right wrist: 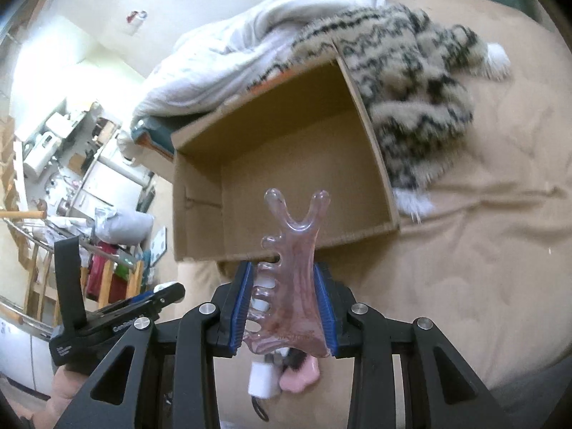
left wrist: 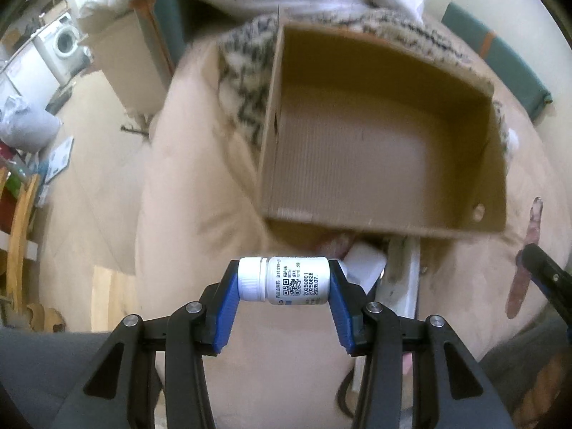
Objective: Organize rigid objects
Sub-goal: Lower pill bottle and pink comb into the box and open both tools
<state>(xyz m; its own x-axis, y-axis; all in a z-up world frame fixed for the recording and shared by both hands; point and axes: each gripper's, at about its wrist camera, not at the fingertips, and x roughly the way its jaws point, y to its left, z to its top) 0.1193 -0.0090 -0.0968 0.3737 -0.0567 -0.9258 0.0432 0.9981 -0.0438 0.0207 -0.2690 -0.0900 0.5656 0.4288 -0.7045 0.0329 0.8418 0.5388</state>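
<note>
My left gripper (left wrist: 284, 279) is shut on a small white pill bottle (left wrist: 284, 279) lying crosswise between the blue pads, cap to the left. It hangs above the tan bedcover, just short of the near wall of an open cardboard box (left wrist: 379, 221). My right gripper (right wrist: 284, 304) is shut on a translucent pink comb-shaped scraping tool (right wrist: 289, 271) whose forked end points up toward the same cardboard box (right wrist: 200, 221). That pink tool (left wrist: 525, 261) and the right gripper show at the right edge of the left wrist view. The box looks empty inside.
A black-and-cream patterned fleece (right wrist: 411, 100) and a white blanket (right wrist: 250, 46) lie behind the box on the tan bedcover (right wrist: 464, 268). A white charger (right wrist: 262, 379) and a pink object (right wrist: 300, 375) lie below the right gripper. Cluttered floor and a washing machine (left wrist: 64, 43) sit off to the left.
</note>
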